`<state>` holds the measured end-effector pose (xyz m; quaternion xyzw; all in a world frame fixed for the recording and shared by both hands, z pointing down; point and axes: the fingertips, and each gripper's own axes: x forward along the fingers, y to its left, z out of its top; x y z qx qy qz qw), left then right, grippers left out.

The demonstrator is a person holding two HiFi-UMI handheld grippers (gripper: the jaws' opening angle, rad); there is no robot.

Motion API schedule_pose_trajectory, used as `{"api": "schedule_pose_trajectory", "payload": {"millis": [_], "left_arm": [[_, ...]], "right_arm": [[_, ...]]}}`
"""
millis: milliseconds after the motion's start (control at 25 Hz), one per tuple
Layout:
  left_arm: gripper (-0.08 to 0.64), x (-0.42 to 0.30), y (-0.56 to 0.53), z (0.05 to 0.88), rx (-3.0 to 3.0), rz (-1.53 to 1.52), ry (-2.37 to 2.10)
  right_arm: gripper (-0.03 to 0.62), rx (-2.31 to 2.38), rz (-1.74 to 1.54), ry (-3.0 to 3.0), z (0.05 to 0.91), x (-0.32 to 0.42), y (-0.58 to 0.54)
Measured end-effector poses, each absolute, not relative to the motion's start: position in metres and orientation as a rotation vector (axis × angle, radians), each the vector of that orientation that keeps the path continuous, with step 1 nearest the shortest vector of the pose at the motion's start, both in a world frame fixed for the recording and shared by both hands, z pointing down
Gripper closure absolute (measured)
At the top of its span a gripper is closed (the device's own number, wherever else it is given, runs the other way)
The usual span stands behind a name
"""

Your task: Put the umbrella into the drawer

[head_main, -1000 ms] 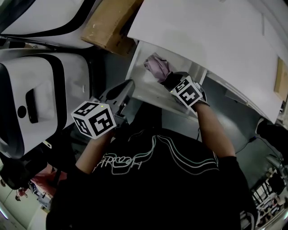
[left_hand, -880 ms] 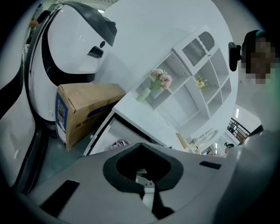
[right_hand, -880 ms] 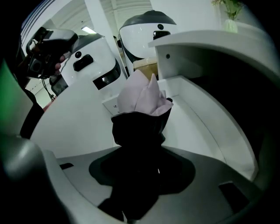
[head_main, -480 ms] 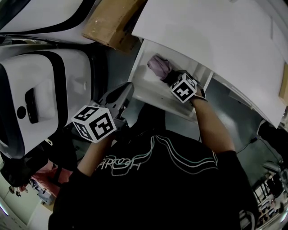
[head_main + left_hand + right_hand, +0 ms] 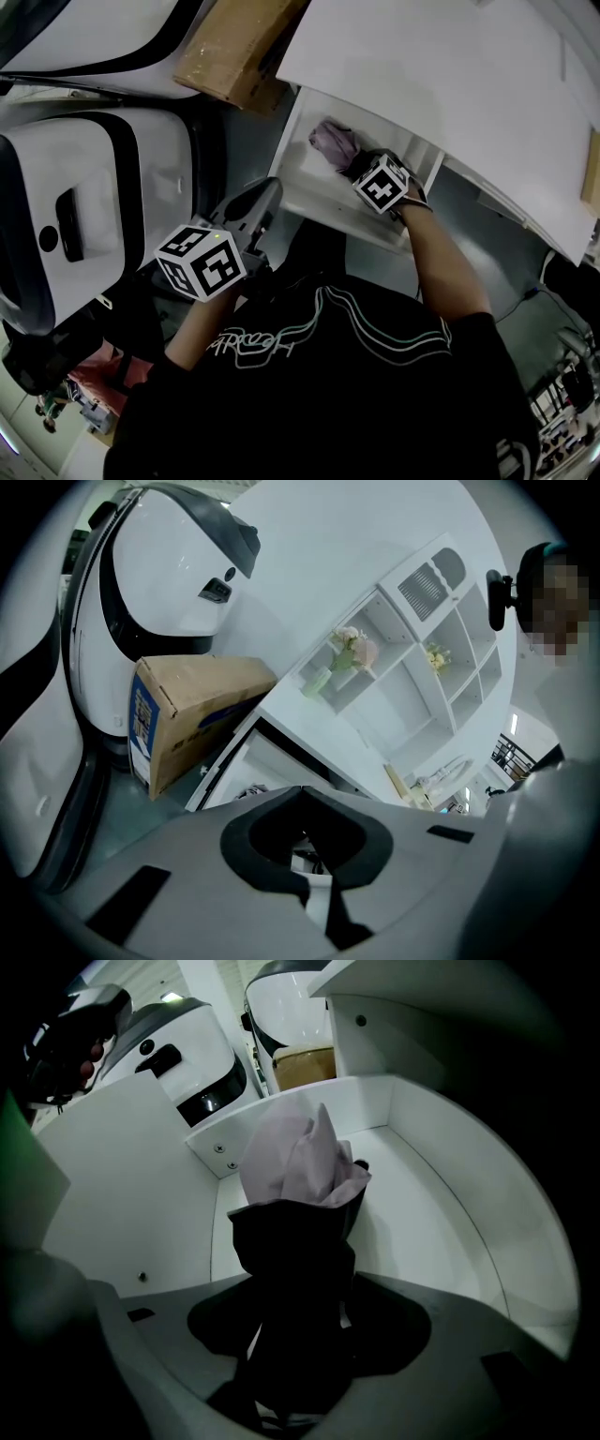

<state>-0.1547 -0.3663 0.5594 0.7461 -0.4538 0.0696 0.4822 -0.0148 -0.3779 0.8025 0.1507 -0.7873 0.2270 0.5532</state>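
White open drawer (image 5: 317, 195) beneath white tabletop (image 5: 422, 75): right tool (image 5: 295, 1288) clamped on folded lilac-and-black fabric umbrella (image 5: 298, 1162), held inside, likely for release. Left tool (image 5: 302, 791) closed, empty, near left.

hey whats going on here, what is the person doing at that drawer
A person works with a hand-held gripper in each hand. The right hand-held gripper is shut on a folded lilac-and-black umbrella and holds it inside the open white drawer; it is not yet released. The left hand-held gripper is shut on nothing and sits outside the drawer's front, near the person's body.
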Motion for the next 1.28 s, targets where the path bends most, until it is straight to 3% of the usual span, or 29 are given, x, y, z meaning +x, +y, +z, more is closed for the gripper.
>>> {"api": "schedule_pose_trajectory", "payload": {"millis": [400, 680, 1080, 1120, 1200, 1280], "left_arm": [[0.54, -0.134, -0.345, 0.529, 1.911, 0.191, -1.031], [0.54, -0.102, -0.305, 0.488, 2.028, 0.191, -0.952], [0.54, -0.06, -0.229, 0.406, 2.238, 0.127, -0.812], [0.54, -0.058, -0.218, 0.397, 2.253, 0.122, -0.8], [0.54, -0.054, -0.197, 0.381, 2.288, 0.114, -0.776], [0.54, -0.05, -0.18, 0.366, 2.328, 0.102, -0.752]], "right_arm": [[0.348, 0.427, 0.633, -1.96, 0.722, -0.006, -0.37], [0.348, 0.597, 0.611, -2.202, 0.595, 0.001, -0.34], [0.35, 0.715, 0.88, -2.684, 0.425, 0.009, -0.235], [0.364, 0.715, 0.923, -2.716, 0.415, 0.011, -0.22], [0.451, 0.727, 0.994, -2.788, 0.395, 0.014, -0.196], [0.476, 0.763, 0.988, -2.855, 0.378, 0.018, -0.179]]}}
